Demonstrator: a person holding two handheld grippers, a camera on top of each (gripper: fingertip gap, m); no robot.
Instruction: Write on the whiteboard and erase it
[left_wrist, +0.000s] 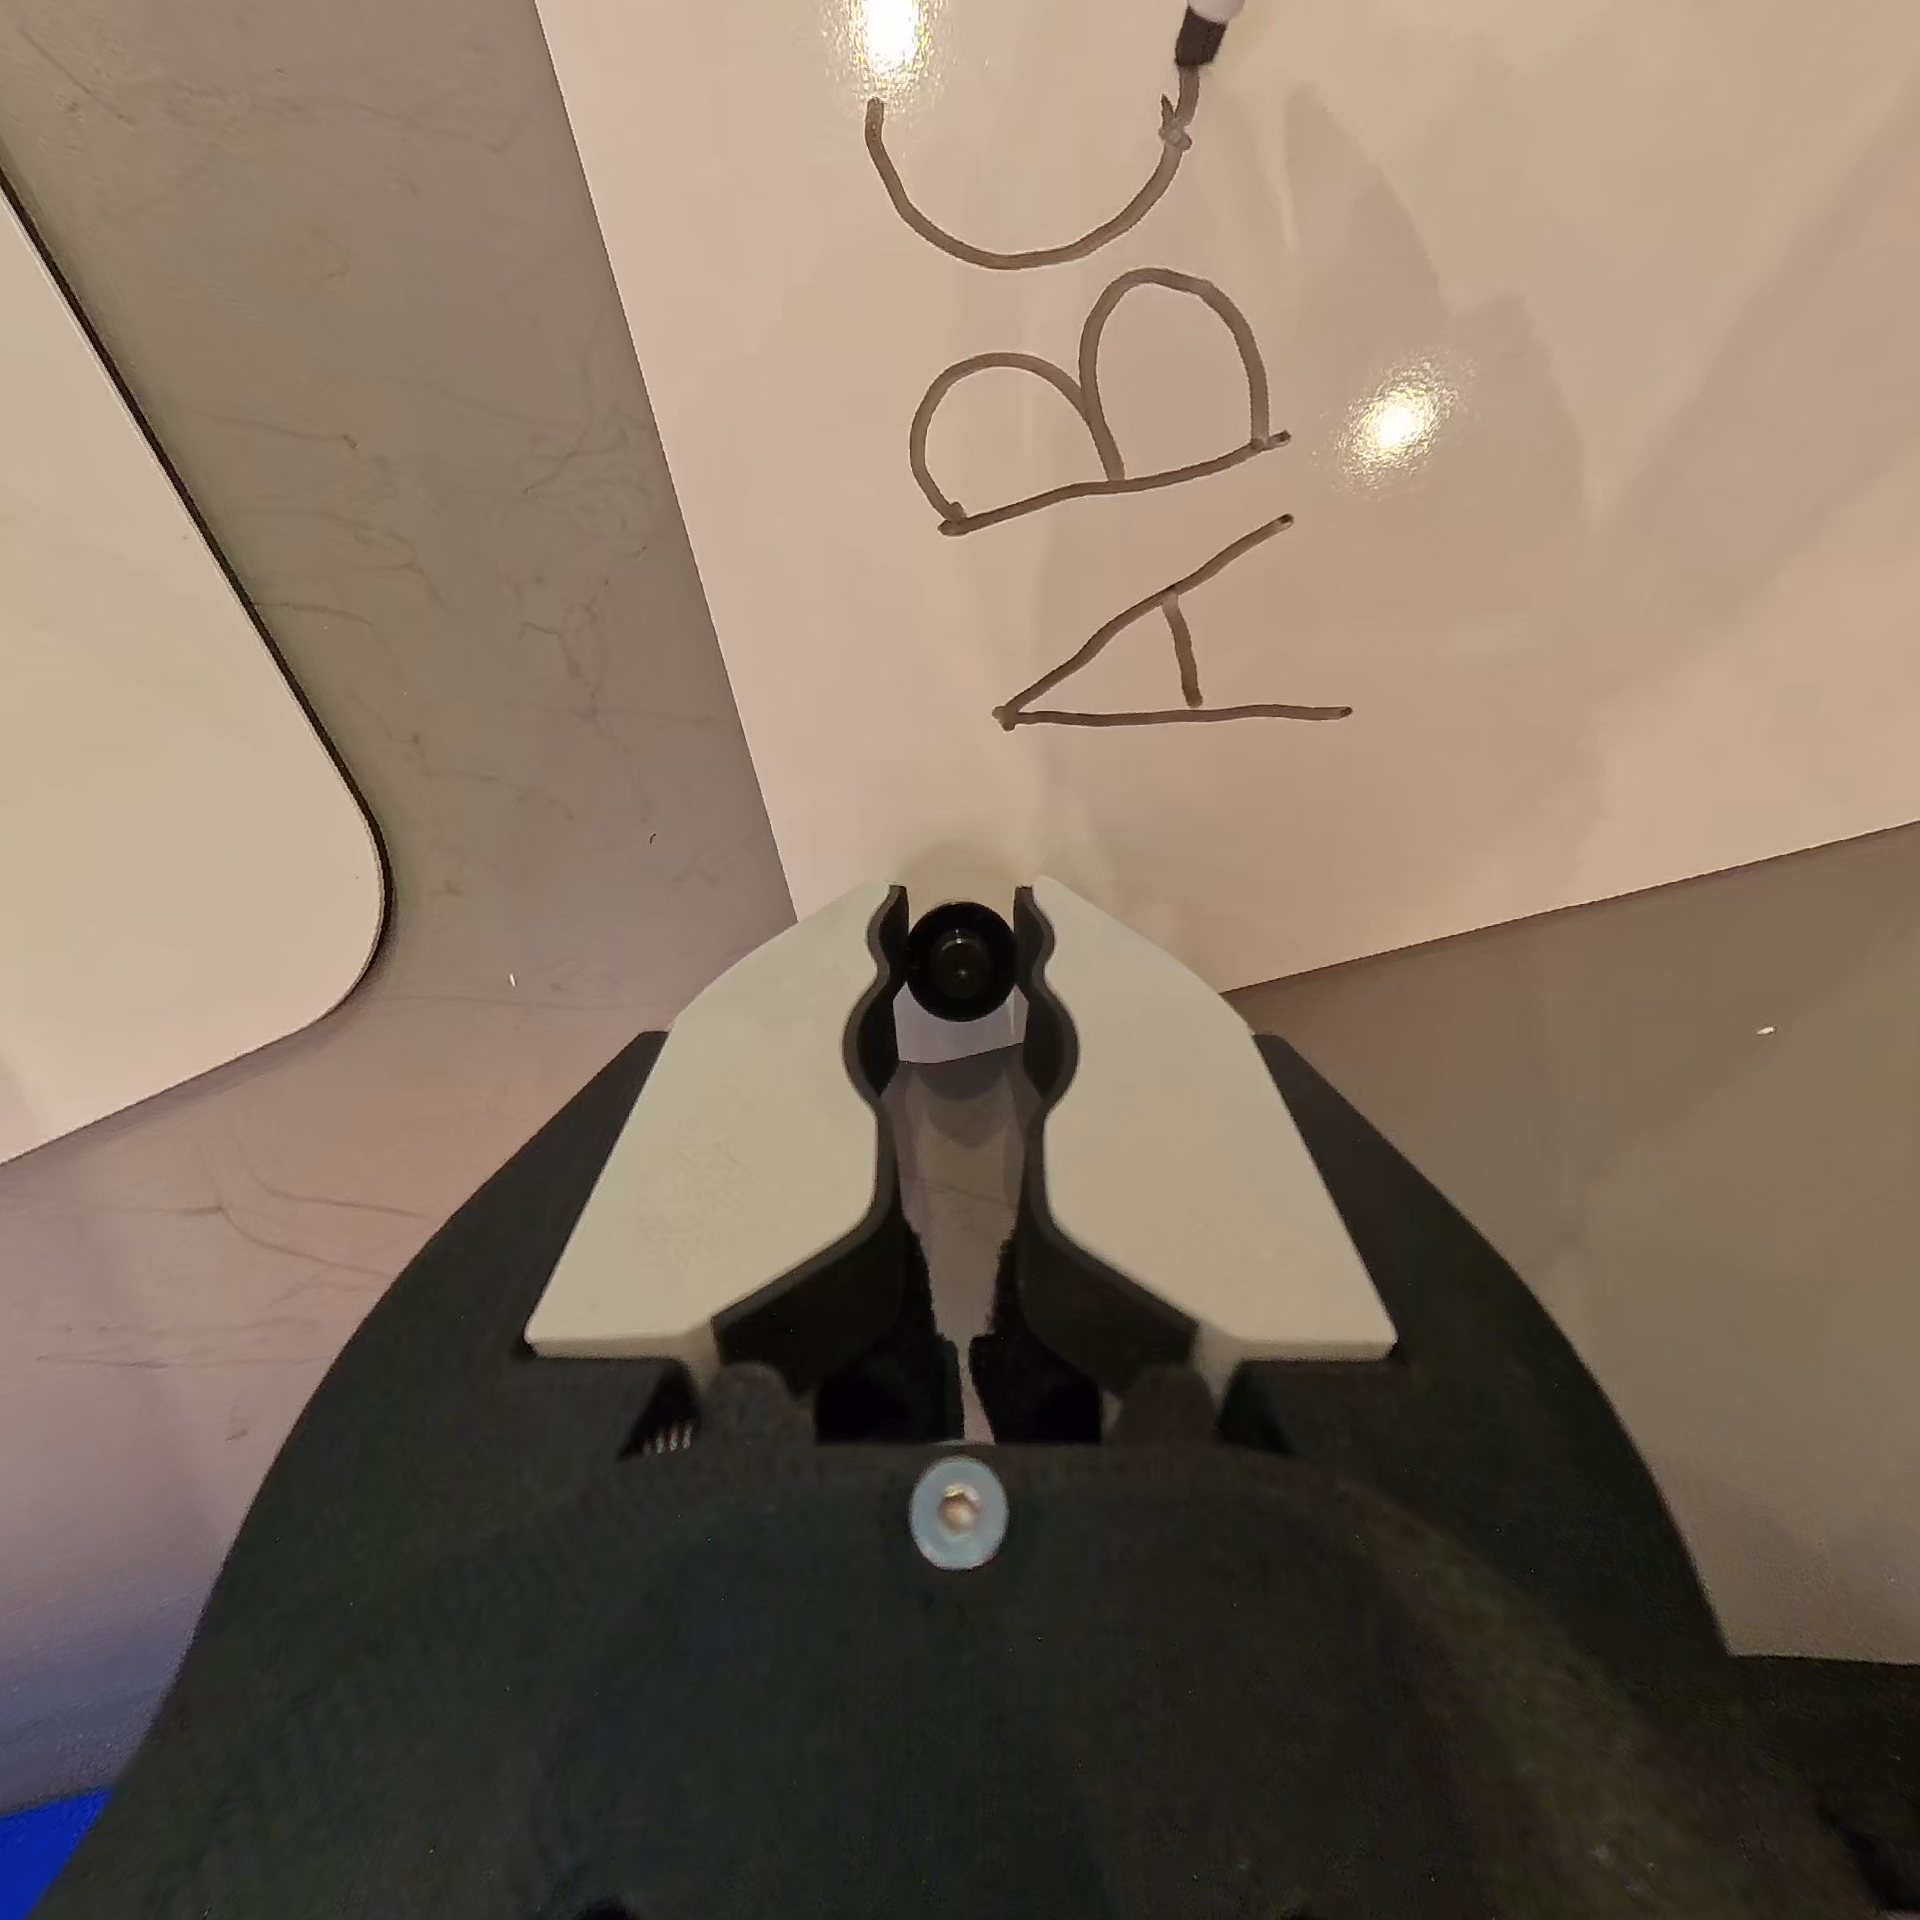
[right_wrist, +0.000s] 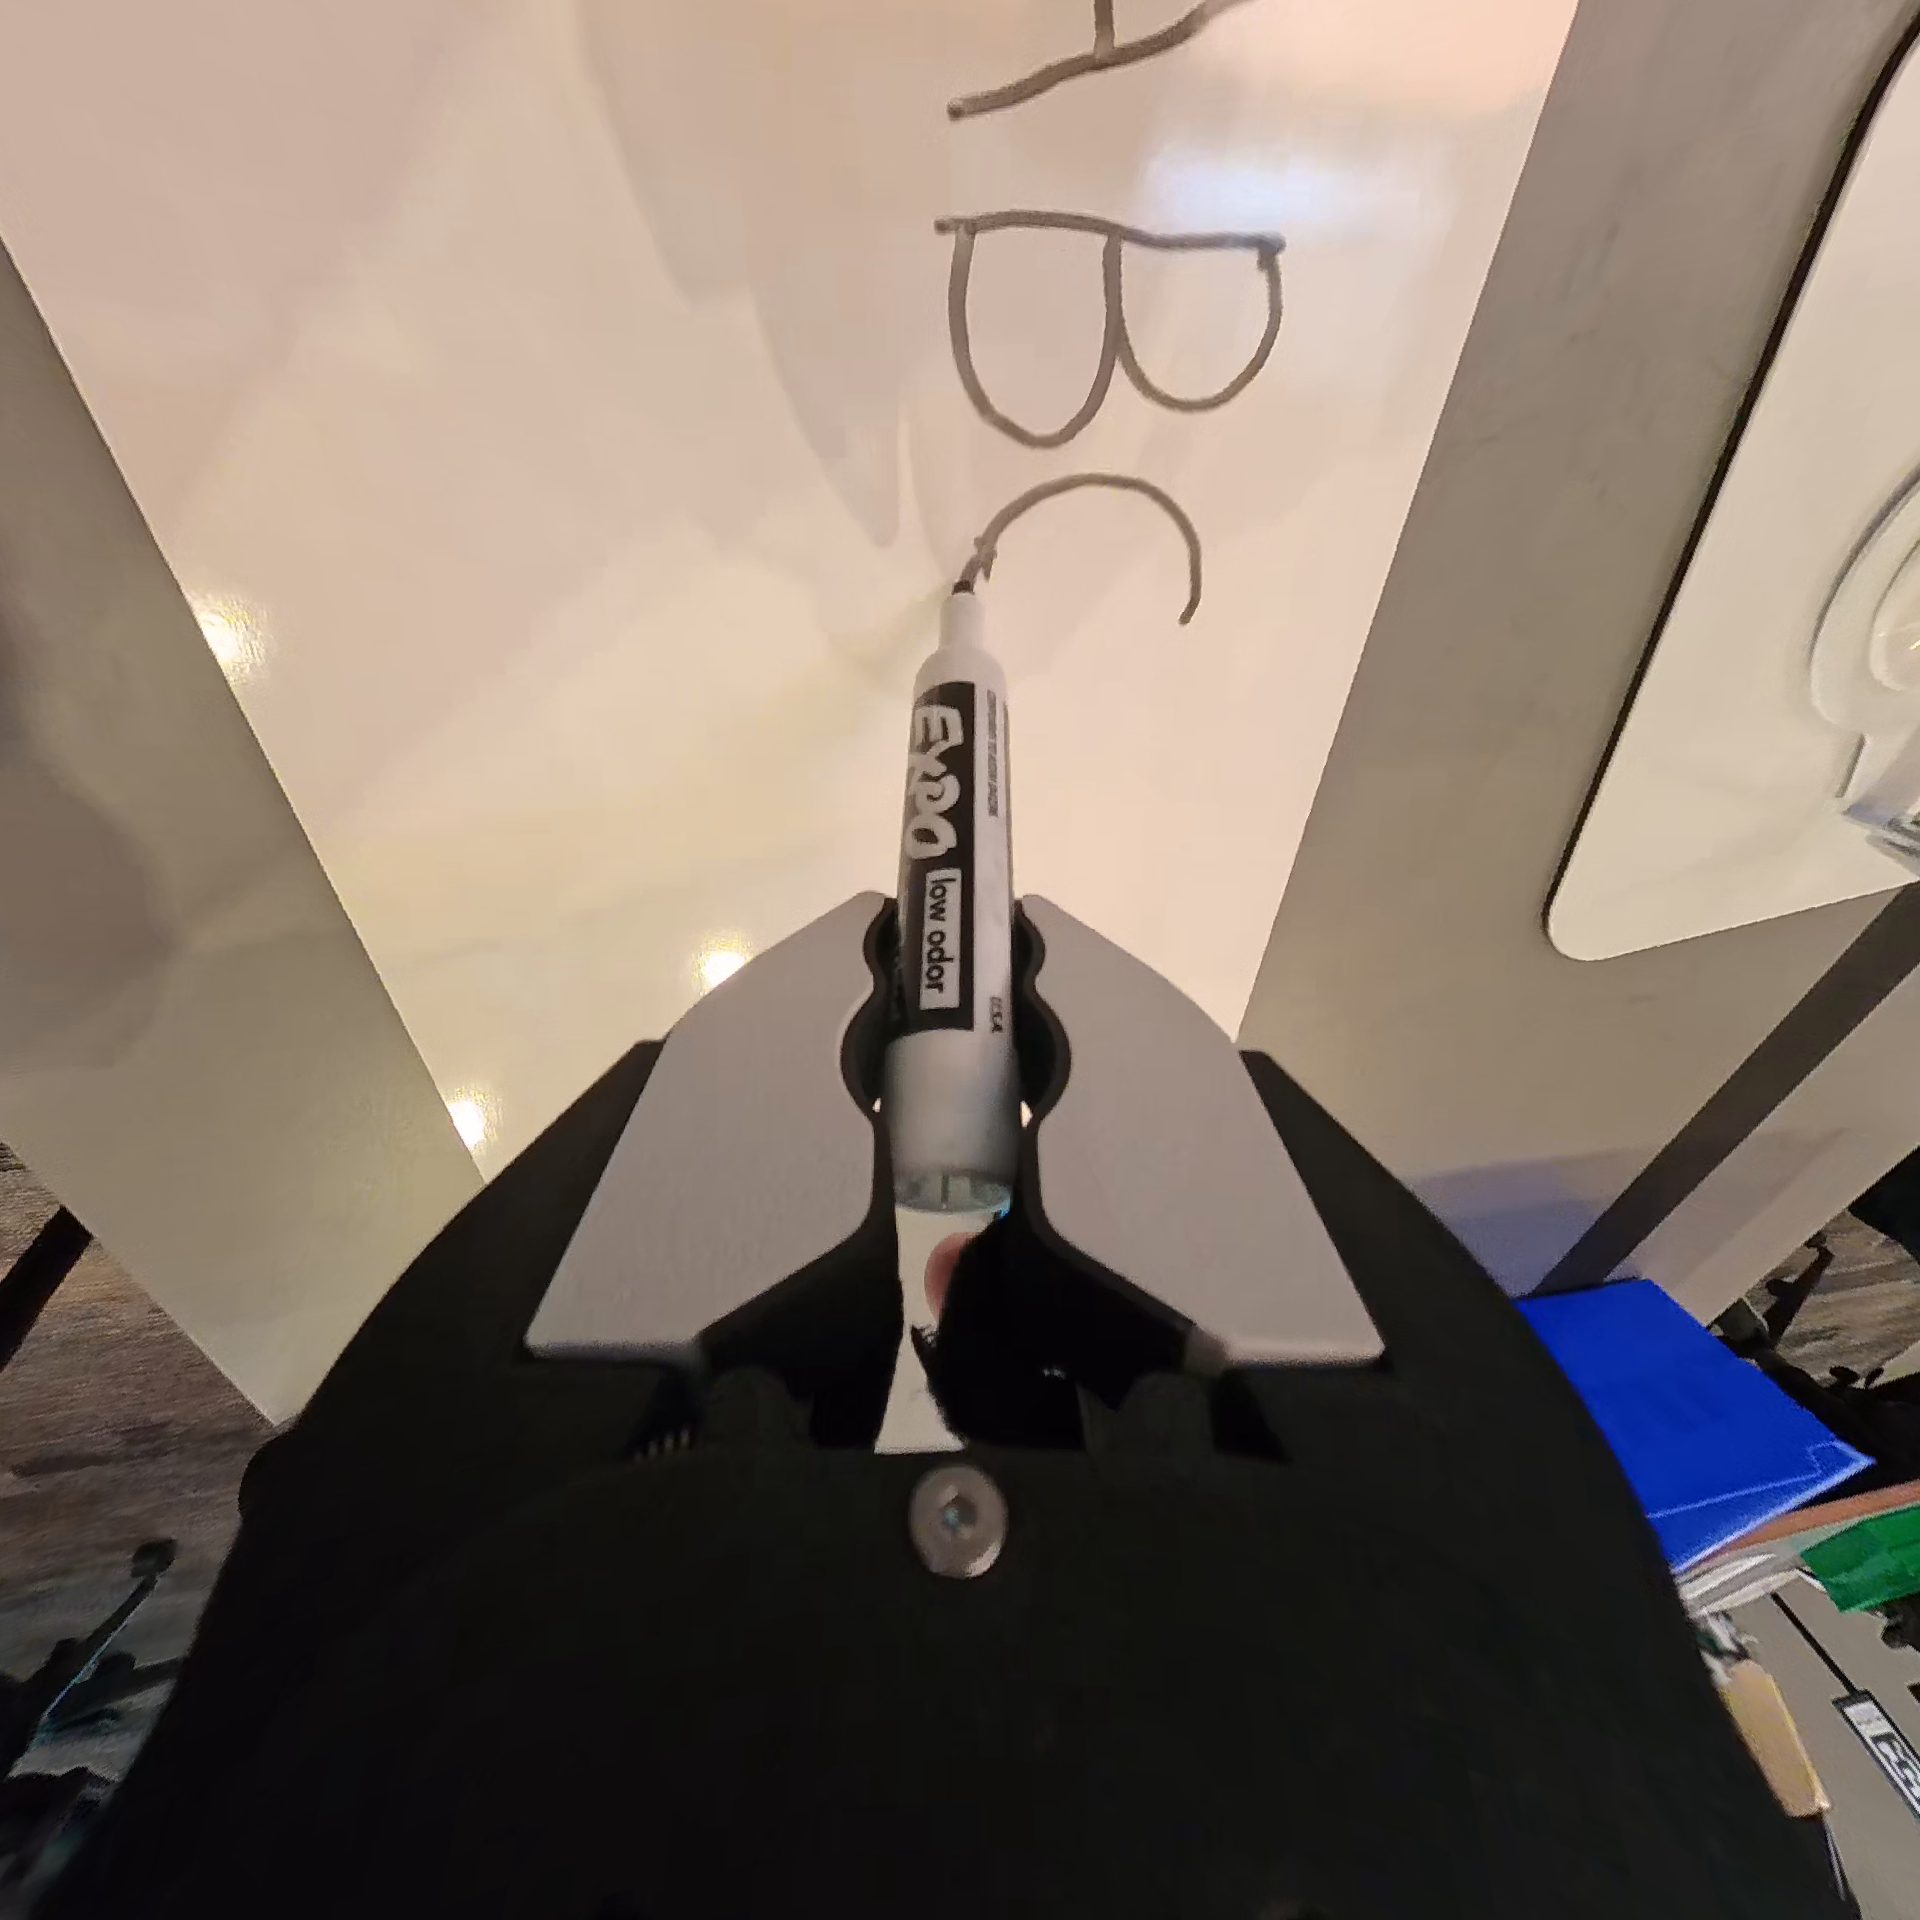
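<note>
The whiteboard (left_wrist: 1558, 623) lies on a grey surface and bears three dark hand-drawn letters (left_wrist: 1101, 416). My right gripper (right_wrist: 951, 925) is shut on a black-and-white marker (right_wrist: 951, 831). The marker's tip (right_wrist: 961, 592) touches the whiteboard (right_wrist: 520, 520) at one end of the nearest letter (right_wrist: 1101, 530). That tip also shows at the top of the left wrist view (left_wrist: 1205, 31). My left gripper (left_wrist: 958, 904) sits over the board's near edge. It is shut on a small round black cap (left_wrist: 958, 961), seen end-on between the pads.
The grey surface (left_wrist: 416, 520) surrounds the board. A second white panel with rounded corners (left_wrist: 125, 727) lies to one side and also shows in the right wrist view (right_wrist: 1766, 623). A blue folder (right_wrist: 1683, 1423) and a green item (right_wrist: 1870, 1558) lie at the lower right. The gap from one gripper's tips to the other's is roughly 20 cm.
</note>
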